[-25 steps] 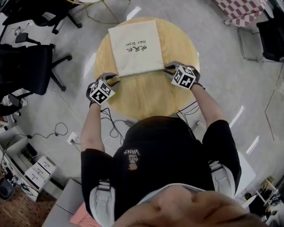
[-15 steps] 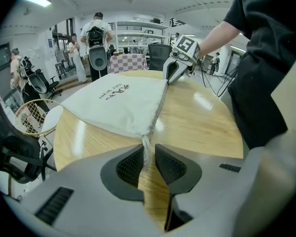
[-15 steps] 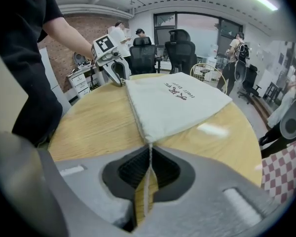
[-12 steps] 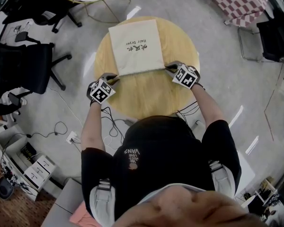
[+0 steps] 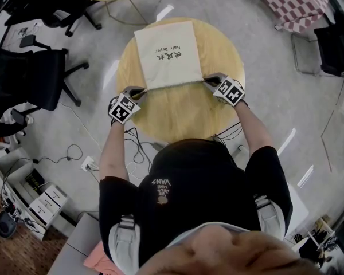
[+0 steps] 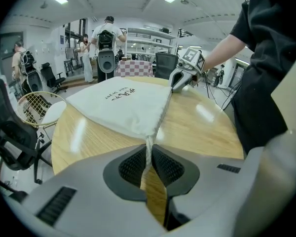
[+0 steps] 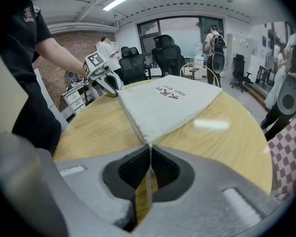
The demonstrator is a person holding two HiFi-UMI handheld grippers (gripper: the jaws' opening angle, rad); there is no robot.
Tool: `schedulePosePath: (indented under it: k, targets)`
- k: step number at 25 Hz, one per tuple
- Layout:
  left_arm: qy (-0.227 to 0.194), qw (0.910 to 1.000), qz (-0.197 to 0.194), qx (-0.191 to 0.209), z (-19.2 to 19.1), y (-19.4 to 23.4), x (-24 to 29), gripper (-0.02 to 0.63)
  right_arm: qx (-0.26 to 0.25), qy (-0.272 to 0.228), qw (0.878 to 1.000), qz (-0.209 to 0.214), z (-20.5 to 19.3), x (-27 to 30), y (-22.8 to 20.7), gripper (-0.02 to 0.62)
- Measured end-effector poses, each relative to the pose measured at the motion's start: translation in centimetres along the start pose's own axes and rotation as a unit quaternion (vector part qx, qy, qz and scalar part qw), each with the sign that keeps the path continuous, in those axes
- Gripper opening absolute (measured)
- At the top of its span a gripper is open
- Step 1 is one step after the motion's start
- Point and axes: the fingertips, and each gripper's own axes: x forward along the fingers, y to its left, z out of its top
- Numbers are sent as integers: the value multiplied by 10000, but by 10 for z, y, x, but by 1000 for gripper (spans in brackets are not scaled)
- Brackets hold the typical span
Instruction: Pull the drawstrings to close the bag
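The cream bag (image 5: 169,53) is seen lying flat on the round desk (image 5: 183,119), with its mouth edge turned towards the person and not yet gathered. The jaws of the left gripper (image 5: 136,91) and the right gripper (image 5: 208,80) have just been closing, and each pair is now pinched narrowly on a cord at a near corner of the bag: the left drawstring (image 6: 148,149) and the right drawstring (image 7: 150,157). The grasp is judged done, while the outward pull that cinches the mouth remains to be made.
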Motion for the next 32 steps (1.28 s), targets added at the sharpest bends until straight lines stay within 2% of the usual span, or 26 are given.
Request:
schedulePosePath:
  k: [7, 10, 16, 22, 27, 32]
  targets:
    - [-328, 9991, -116, -233, 5, 0, -4, 43, 123, -73, 9999, 43, 2, -1, -2, 6]
    - [-525, 9975, -189, -426, 6, 1, -5, 20, 224, -142, 9996, 66, 1, -1, -2, 6]
    - [-1054, 9856, -348, -1275, 11, 5, -9, 17, 343, -174, 9992, 143, -1, 1, -4, 6]
    - [-1202, 9809, -412, -1472, 12, 6, -13, 15, 557, -126, 9982, 193, -4, 2, -6, 5]
    - [-1441, 9731, -554, -1712, 17, 6, -20, 15, 884, -80, 9959, 198, -5, 1, -9, 2]
    - [-1557, 9690, -712, -1780, 24, 3, -27, 14, 1705, -385, 9845, 133, -7, -9, -19, 2]
